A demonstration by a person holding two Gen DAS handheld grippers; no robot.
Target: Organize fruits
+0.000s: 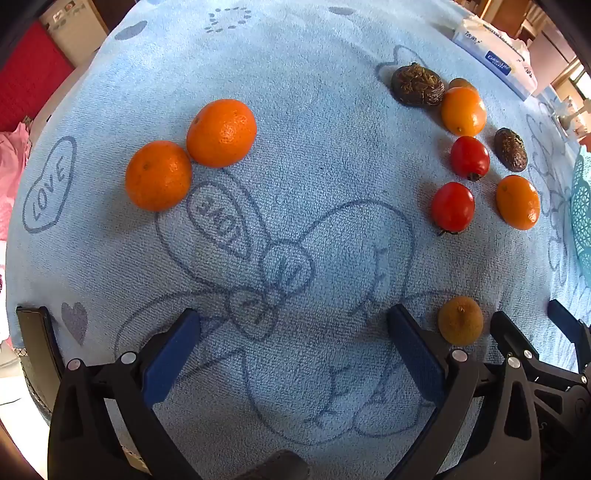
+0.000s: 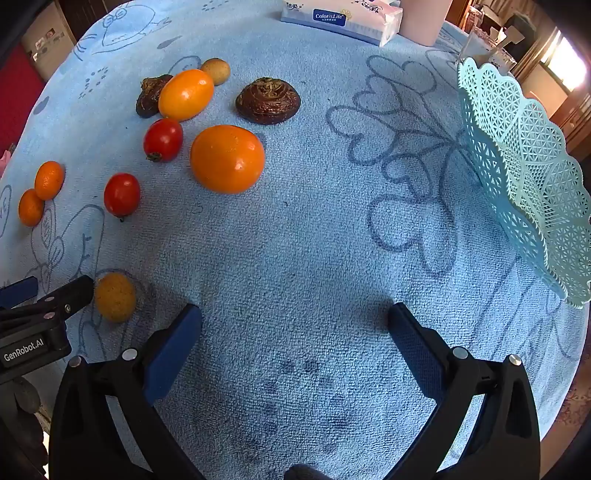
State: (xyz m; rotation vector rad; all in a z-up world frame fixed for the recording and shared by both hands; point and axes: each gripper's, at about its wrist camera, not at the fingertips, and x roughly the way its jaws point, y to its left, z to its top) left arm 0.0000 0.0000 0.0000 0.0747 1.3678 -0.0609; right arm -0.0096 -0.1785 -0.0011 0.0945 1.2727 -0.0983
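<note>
Nearest in both wrist views, the left gripper (image 1: 293, 332) and the right gripper (image 2: 295, 328) hang side by side over the light blue terry towel with drawn hearts and rabbits (image 2: 314, 258), pointing steeply down, each with its blue-padded jaws spread wide and nothing between them. Just beside them, between the two tools, lies a small rough yellow-brown round fruit (image 1: 460, 320), apart from the rest. Farther out, at the left of the towel, two small orange mandarins (image 1: 190, 153) sit touching each other. To their right the main cluster lies loosely: two glossy red cherry tomatoes (image 2: 142, 168), smooth orange-yellow oval fruits (image 2: 227, 158), two dark brown wrinkled bulbs (image 2: 267, 100) and a second small tan fruit (image 2: 216, 71) at the far edge. At the right, the pale turquoise plastic lattice basket with a scalloped rim (image 2: 524, 177) stands empty as far as can be seen, so no sorting looks done. Farthest away lies a white and blue tissue pack (image 2: 340, 16). The risks I judge: round, glossy fruit could roll off across the towel if nudged by one pad before the other closes; the soft tomatoes could split under a hard squeeze; the light basket could tip or slide if a fruit is dropped onto its flared rim; and both grippers reaching for the near fruit could collide.
</note>
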